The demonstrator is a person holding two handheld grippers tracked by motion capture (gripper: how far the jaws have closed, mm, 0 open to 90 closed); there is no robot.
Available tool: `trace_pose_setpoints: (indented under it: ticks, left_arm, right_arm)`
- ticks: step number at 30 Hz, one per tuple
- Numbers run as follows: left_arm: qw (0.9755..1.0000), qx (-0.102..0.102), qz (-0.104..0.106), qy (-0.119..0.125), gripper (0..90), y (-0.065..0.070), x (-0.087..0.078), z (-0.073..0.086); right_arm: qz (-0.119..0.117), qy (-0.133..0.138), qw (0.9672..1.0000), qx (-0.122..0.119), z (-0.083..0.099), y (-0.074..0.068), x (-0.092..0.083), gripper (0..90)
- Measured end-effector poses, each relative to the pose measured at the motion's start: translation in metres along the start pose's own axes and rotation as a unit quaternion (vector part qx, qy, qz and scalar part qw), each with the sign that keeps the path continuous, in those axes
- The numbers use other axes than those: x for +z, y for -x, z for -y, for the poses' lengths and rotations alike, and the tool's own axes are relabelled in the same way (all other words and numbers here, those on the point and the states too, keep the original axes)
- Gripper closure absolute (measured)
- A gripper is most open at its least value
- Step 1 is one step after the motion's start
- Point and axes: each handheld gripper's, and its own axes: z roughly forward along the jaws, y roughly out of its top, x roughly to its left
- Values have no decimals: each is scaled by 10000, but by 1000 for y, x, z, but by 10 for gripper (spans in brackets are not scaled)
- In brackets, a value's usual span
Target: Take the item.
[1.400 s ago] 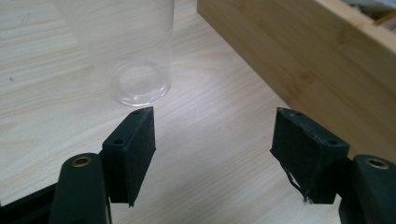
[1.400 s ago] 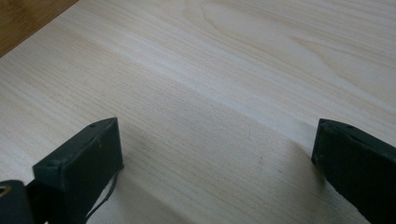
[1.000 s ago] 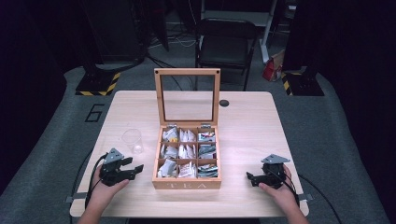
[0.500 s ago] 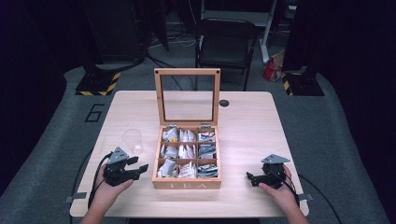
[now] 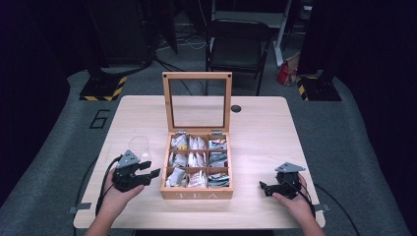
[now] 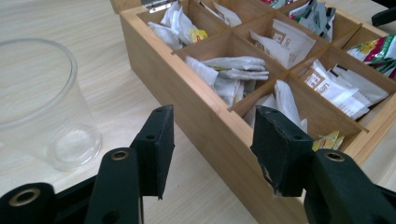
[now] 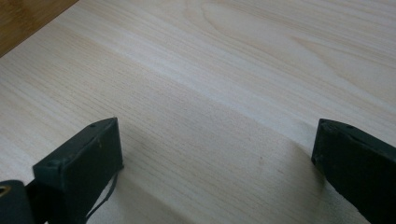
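A wooden tea box (image 5: pixel 197 194) with its glass lid (image 5: pixel 197 101) standing upright sits at the table's middle, its compartments full of tea bags (image 6: pixel 233 74). A clear plastic cup (image 5: pixel 138 146) (image 6: pixel 42 107) stands left of the box. My left gripper (image 5: pixel 151 171) (image 6: pixel 212 144) hovers just left of the box's near left corner, pointing at it; its jaws have just been closing, stand partly apart and hold nothing. My right gripper (image 5: pixel 263 188) (image 7: pixel 212 158) rests low on the table right of the box, open wide over bare wood.
The light wooden table (image 5: pixel 255 128) has bare room right of and behind the box. A small black disc (image 5: pixel 236 108) lies near the far edge. A black chair (image 5: pixel 238 46) stands beyond the table.
My left gripper has lifted and moved right toward the box, and its jaws have narrowed. The right gripper has stayed in place.
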Motion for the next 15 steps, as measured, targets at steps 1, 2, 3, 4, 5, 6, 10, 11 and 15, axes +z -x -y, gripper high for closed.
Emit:
trace_pose_setpoints:
  ticks: [1, 2, 3, 4, 5, 6, 10, 11, 15]
  left_arm:
    - [10000, -17, 6, 17, 490, 1, 0, -2]
    - [10000, 9, 14, 20, 492, 1, 0, -4]
    - [10000, 22, 20, 16, 495, 2, 0, -5]
    - [10000, 34, 6, 43, 495, 3, 1, -6]
    - [10000, 55, 28, 4, 498, 3, 1, -7]
    - [10000, 49, 46, 2, 498, 4, 2, -8]
    - [10000, 62, 40, -7, 498, 4, 2, -10]
    - [10000, 35, 52, 3, 498, 5, 3, -10]
    - [10000, 23, 25, 41, 497, 6, 3, -14]
  right_arm:
    - [-13, -4, 10000, -13, 0, 0, 0, 10]
    - [-12, -11, 10000, -28, 0, 0, 0, 10]
    - [-12, -10, 10000, -28, 0, 0, 0, 10]
    - [-17, -11, 10000, -28, 0, 0, 0, 10]
    - [-8, -6, 10000, -15, 0, 0, 0, 10]
    - [-10, -8, 10000, -24, 0, 0, 0, 10]
    - [-17, -9, 10000, -23, 0, 0, 0, 10]
    - [-17, -9, 10000, -23, 0, 0, 0, 10]
    - [-12, -9, 10000, -25, 0, 0, 0, 10]
